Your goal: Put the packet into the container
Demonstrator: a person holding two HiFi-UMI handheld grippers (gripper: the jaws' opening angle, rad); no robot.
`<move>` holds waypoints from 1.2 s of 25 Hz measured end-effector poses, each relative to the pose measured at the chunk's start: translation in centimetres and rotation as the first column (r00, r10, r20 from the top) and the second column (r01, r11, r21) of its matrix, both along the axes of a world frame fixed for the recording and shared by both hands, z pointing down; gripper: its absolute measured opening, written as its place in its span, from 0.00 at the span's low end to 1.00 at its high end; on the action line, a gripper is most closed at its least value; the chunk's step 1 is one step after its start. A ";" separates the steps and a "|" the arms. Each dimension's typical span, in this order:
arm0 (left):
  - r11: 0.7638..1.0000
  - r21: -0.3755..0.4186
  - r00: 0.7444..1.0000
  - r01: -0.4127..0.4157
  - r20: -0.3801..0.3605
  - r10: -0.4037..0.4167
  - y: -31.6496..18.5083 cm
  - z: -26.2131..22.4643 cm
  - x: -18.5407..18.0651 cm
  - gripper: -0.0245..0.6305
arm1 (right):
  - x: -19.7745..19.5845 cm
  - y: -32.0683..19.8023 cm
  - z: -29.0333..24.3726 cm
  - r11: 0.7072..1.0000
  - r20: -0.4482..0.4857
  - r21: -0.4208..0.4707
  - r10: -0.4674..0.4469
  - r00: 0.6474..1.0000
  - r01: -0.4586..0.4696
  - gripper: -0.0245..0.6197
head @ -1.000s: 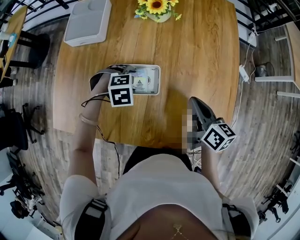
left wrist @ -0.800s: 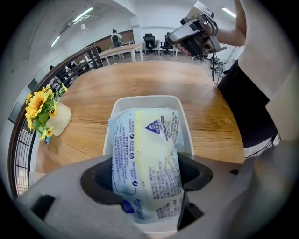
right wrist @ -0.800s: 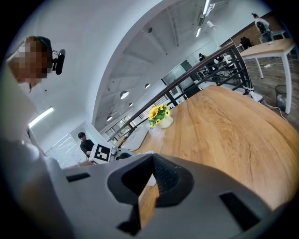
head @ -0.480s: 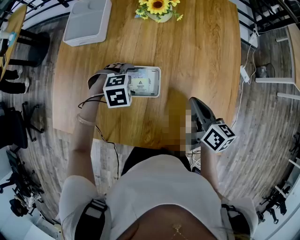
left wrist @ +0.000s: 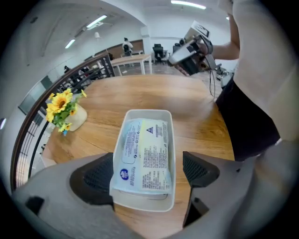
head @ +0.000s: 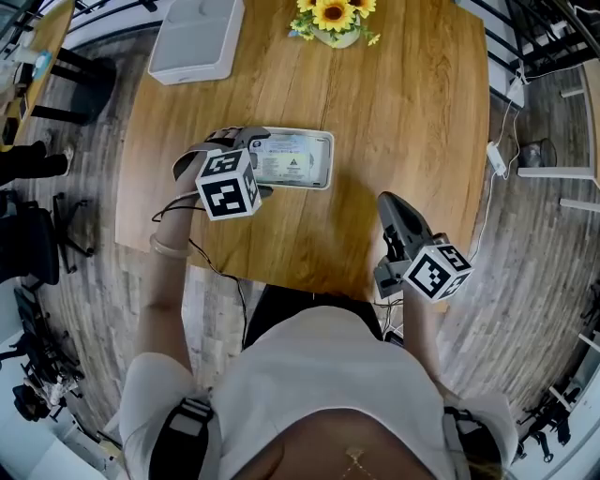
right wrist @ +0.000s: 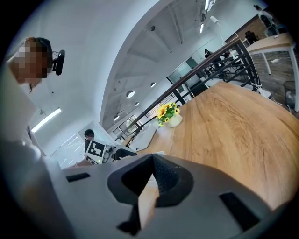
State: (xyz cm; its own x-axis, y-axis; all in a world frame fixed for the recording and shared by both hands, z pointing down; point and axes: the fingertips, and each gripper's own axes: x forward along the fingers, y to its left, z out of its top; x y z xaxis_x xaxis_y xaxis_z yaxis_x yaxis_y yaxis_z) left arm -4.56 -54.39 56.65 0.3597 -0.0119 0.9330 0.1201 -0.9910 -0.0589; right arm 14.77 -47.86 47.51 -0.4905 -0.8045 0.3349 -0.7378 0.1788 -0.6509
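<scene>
A white rectangular container lies on the wooden table, and the pale blue printed packet lies flat inside it. In the left gripper view the packet fills the container. My left gripper hovers over the container's near end. Its jaws have just been opening and stand wide. The packet sits below and between the pads, which do not touch it. In the head view the left gripper is over the container's left end. My right gripper is shut on nothing near the table's front edge.
A vase of sunflowers stands at the table's far edge, with a flat grey box at the far left corner. The person's body is close to the front edge. A power strip and cable lie on the floor to the right.
My left gripper has lifted off the packet and its jaws have spread. The packet stays in the container. The right gripper has kept still.
</scene>
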 end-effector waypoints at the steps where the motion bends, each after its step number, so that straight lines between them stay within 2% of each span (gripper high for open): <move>1: 0.999 0.017 0.998 0.051 -0.049 -0.050 -0.4 -0.9 0.0 0.73 | -0.2 0.1 -0.3 1.000 -0.001 0.008 -0.002 1.000 0.002 0.05; 3: 0.982 0.051 0.970 0.181 -0.171 -0.170 -1.5 -3.2 0.0 0.73 | -0.6 0.2 -1.2 1.000 -0.006 0.029 -0.003 1.000 0.003 0.05; 4: 0.966 0.058 0.942 0.251 -0.243 -0.230 -2.0 -4.5 0.0 0.72 | -0.8 0.1 -1.7 0.999 -0.008 0.043 -0.006 1.000 0.007 0.05; 6: 0.930 0.036 0.860 0.366 -0.395 -0.324 -2.5 -7.5 0.1 0.72 | -1.5 -0.2 -2.8 0.997 -0.014 0.079 -0.018 1.000 0.019 0.05; 8: 0.898 0.008 0.770 0.441 -0.517 -0.374 -2.4 -10.3 0.0 0.70 | -2.5 -0.8 -4.3 0.991 -0.024 0.127 -0.034 0.999 0.037 0.05; 9: 0.882 0.008 0.731 0.472 -0.562 -0.386 -2.3 -11.3 -0.1 0.66 | -3.2 -1.0 -5.1 0.987 -0.029 0.152 -0.045 0.999 0.049 0.05; 11: 0.848 0.026 0.668 0.529 -0.629 -0.397 -1.6 -12.9 -0.7 0.50 | -4.6 -1.2 -6.7 0.978 -0.041 0.195 -0.072 0.997 0.079 0.05; 13: 0.816 0.032 0.609 0.577 -0.682 -0.404 -0.5 -14.1 -1.3 0.41 | -6.0 -1.0 -7.9 0.969 -0.049 0.224 -0.094 0.994 0.103 0.05; 14: 0.798 0.021 0.571 0.602 -0.710 -0.412 0.0 -14.8 -1.6 0.37 | -6.7 -1.0 -8.3 0.965 -0.051 0.236 -0.102 0.993 0.112 0.05; 17: 0.729 -0.040 0.428 0.683 -0.787 -0.445 1.5 -17.0 -2.6 0.18 | -8.8 -0.7 -9.5 0.955 -0.054 0.264 -0.127 0.990 0.137 0.05; 19: 0.695 -0.069 0.361 0.715 -0.815 -0.453 2.8 -18.2 -3.2 0.16 | -10.3 -0.3 -10.2 0.948 -0.060 0.279 -0.144 0.988 0.155 0.05; 22: 0.649 -0.098 0.278 0.754 -0.848 -0.451 4.6 -19.9 -3.7 0.09 | -12.3 0.2 -11.0 0.935 -0.070 0.306 -0.166 0.984 0.179 0.05; 24: 0.624 -0.108 0.237 0.774 -0.864 -0.444 5.6 -20.9 -4.0 0.05 | -13.3 0.5 -11.4 0.928 -0.082 0.321 -0.173 0.982 0.190 0.05; 27: 0.600 -0.108 0.209 0.793 -0.876 -0.434 6.9 -21.6 -4.2 0.05 | -14.5 1.0 -11.8 0.923 -0.092 0.341 -0.158 0.983 0.180 0.05; 30: 0.592 -0.137 0.173 0.794 -0.883 -0.436 8.3 -21.9 -3.9 0.05 | -14.9 1.5 -12.2 0.918 -0.121 0.371 -0.099 0.988 0.138 0.05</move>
